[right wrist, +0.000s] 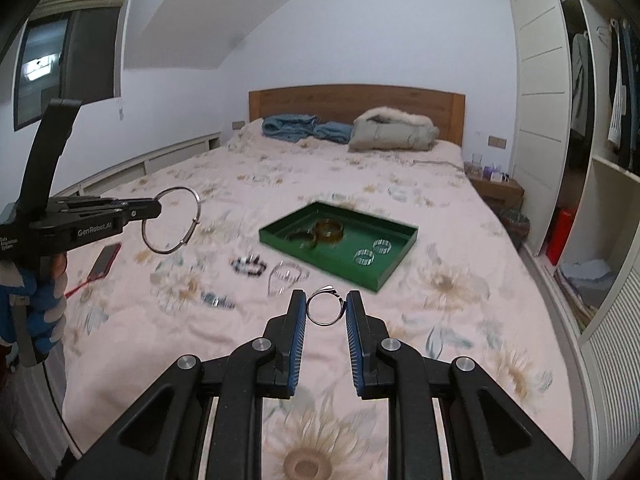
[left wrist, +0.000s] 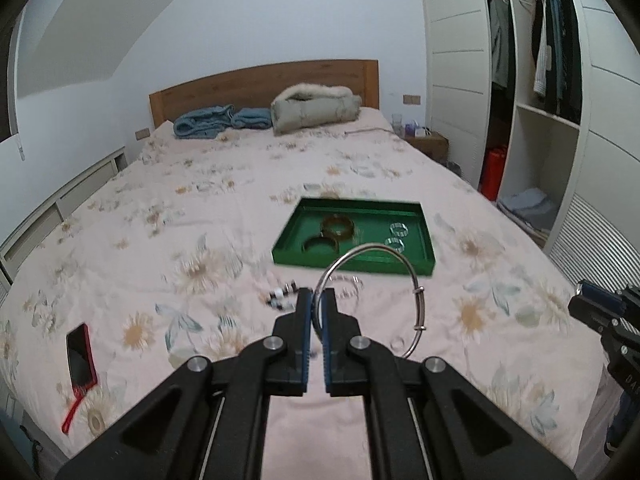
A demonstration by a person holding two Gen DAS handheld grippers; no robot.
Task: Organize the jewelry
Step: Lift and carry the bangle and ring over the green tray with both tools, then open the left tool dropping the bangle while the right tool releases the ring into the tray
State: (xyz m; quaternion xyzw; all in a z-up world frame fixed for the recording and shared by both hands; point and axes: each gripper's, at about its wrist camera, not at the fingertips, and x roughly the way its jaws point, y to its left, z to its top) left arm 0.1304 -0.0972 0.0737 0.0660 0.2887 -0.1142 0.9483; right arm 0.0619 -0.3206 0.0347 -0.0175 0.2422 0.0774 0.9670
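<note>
Floral bedspread (right wrist: 360, 184) below, left gripper (left wrist: 316, 296) pinches a silver bangle (left wrist: 372, 292), right gripper (right wrist: 326, 304) clamps a ring (right wrist: 325, 306); lower both flat into the green tray (right wrist: 396, 268).

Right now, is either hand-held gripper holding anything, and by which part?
Left hand-held gripper pinches the silver bangle at the wire of its near rim. Right hand-held gripper holds a small ring across its band, fingers on opposite sides.
</note>
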